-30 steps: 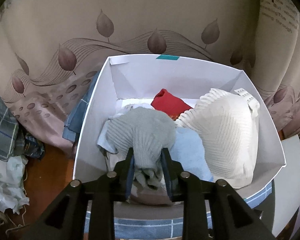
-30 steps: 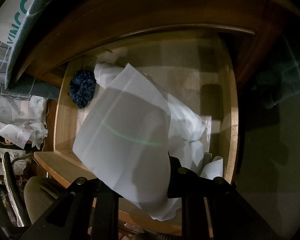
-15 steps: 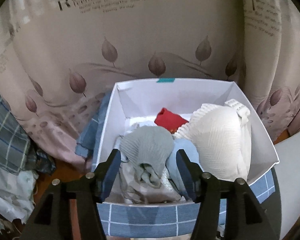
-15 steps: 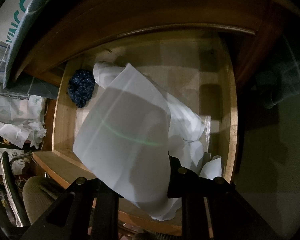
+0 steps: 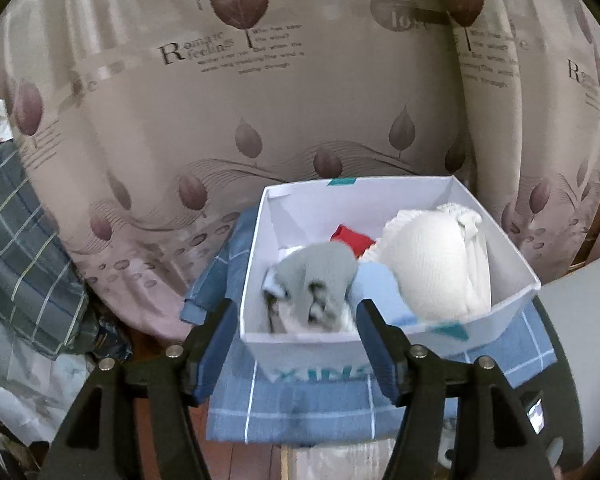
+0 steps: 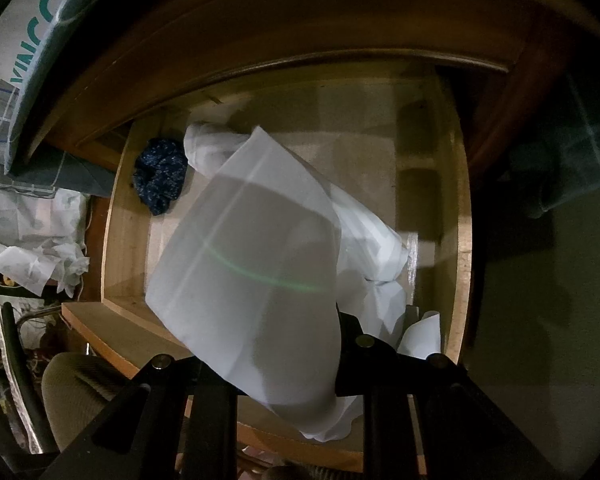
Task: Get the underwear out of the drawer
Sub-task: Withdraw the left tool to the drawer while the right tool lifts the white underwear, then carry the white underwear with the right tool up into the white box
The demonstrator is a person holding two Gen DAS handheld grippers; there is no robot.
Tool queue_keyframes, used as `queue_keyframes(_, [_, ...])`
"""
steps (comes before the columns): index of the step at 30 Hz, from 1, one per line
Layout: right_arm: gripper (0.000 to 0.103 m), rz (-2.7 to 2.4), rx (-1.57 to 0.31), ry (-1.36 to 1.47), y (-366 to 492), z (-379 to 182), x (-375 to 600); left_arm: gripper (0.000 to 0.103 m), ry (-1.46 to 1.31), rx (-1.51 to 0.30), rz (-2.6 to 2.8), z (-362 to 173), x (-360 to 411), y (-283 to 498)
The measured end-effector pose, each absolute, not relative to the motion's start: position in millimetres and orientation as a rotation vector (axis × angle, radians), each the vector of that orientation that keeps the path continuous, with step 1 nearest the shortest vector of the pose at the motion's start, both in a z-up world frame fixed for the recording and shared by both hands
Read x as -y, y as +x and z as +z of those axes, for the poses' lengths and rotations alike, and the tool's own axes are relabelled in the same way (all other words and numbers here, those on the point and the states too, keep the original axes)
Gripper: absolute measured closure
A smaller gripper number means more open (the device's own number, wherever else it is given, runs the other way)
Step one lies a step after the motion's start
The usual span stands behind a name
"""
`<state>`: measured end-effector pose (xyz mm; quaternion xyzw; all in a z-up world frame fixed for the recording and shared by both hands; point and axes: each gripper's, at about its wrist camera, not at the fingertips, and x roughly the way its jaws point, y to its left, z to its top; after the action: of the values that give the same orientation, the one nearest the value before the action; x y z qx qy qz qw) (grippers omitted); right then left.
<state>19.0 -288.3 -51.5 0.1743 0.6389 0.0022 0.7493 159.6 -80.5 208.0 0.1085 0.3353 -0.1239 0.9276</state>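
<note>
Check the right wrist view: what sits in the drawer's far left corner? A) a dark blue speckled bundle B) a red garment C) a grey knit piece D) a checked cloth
A: the dark blue speckled bundle lies in the far left corner of the wooden drawer, beside the white cloth that hangs in front of the right gripper.

Grey underwear [image 5: 320,268] in white box [image 5: 380,200] (leaf-printed curtain [image 5: 260,120] behind).
</note>
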Motion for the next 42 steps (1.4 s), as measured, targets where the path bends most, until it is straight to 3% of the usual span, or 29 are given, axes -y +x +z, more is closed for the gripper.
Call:
queue_keyframes(8, [0.083, -0.001, -1.396, 0.358, 20, -51, 287, 0.038, 0.280, -0.734, -0.188, 137, 54, 108])
queue_keyframes(19, [0.083, 0.020, -1.361, 0.313, 17, -45, 284, 0.038, 0.083, -0.951, -0.061, 26, 6, 77])
queue_keyframes(30, [0.083, 0.086, -1.287, 0.252, 8, -15, 267, 0.038, -0.041, -0.984, 0.001, 0, -17, 77])
queue_keyframes(42, [0.083, 0.206, -1.147, 0.221, 0, 75, 244, 0.038, -0.100, -1.033, 0.019, -9, -26, 82])
